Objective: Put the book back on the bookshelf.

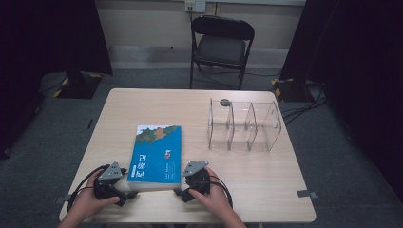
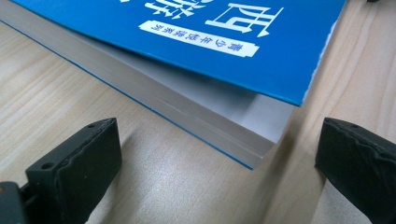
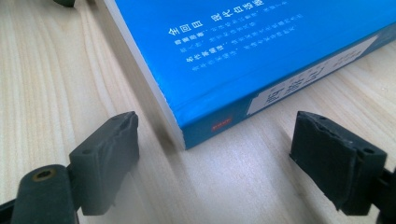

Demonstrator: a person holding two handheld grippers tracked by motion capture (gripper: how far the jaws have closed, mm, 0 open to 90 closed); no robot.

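- Both tools gape empty: left tool (image 1: 127, 194), right tool (image 1: 178, 192), flanking the thick blue paperback book (image 1: 157, 156).
- Risk: pinching only its curled cover could tear it.

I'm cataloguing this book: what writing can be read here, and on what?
"西", large, on the blue book, on its cover; its neighbour is cut off.
"青少年悦读系列", as best it reads, on the cover's white banner.
"全回目", on the cover, right gripper view; smaller lines beneath are blurred.
The spine label and red tag: too blurred to read.
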